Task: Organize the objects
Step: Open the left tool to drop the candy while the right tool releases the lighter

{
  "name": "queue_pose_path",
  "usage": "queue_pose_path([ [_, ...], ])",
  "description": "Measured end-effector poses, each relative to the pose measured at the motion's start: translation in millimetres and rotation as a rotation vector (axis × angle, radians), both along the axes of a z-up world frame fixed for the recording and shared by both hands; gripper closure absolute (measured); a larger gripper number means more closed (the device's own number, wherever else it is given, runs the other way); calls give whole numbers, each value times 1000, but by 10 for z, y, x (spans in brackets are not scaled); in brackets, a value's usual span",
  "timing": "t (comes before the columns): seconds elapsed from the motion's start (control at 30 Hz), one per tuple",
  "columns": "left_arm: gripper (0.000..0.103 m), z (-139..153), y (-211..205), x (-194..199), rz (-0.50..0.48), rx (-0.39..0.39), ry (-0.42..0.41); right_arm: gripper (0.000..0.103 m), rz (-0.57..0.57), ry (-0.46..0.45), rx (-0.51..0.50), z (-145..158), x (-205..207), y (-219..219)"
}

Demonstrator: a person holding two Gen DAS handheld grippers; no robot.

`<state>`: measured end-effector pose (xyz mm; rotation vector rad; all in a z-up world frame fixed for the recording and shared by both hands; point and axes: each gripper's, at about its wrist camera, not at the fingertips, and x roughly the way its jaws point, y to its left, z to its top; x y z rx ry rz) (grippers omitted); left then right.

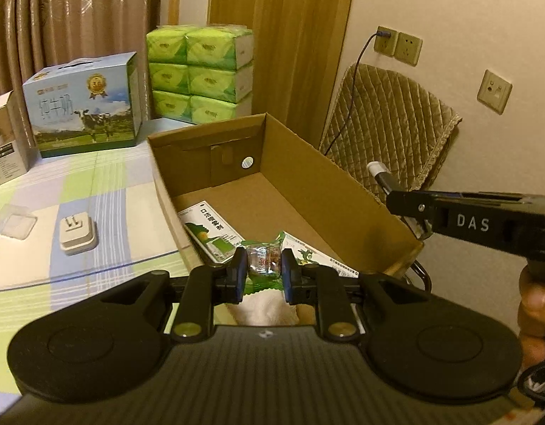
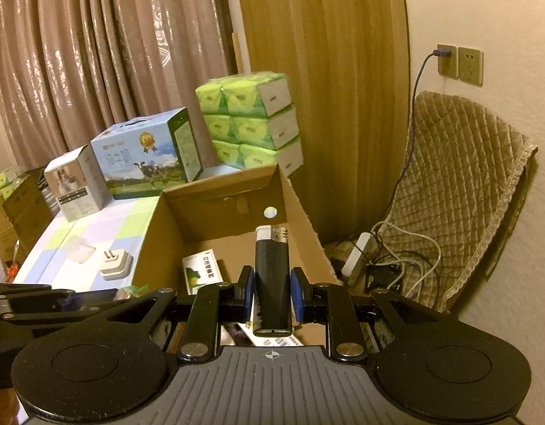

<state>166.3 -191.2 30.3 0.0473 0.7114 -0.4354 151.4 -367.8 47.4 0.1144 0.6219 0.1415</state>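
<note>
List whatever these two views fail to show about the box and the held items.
- Cardboard box: its near floor is hidden by the left gripper in the left wrist view.
- Candy packet: print too small to read.
- Lighter: lower end masked by the right gripper in the right wrist view.
- Green leaflet: text too small, partly covered.

dim warm yellow light | fisheye bending at edges | dark corners | slight softness
</note>
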Motion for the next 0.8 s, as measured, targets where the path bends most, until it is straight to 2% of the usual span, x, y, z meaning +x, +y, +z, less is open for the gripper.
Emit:
queue_pose_path([
  [0.1,86,-68,-64,133,-9,4,5,84,-4,7,5,-22,73,-24],
  [0.17,76,-120,-103,230,-10,22,11,84,-2,11,10,-36,84,-32],
  [0.33,75,-109,79,266,32,1,0,84,8,28,11,-93,111,-12],
  [0.57,75,-83,476,120,109,-26,7,84,51,39,33,-108,181,137],
  [0.73,73,-53,703,8,158,-56,10,84,135,24,84,-111,301,246],
  [0.77,71,-50,736,-8,166,-58,10,79,149,28,74,-116,326,273],
  [0.8,69,-45,769,-24,176,-58,10,62,149,24,63,-114,331,291],
])
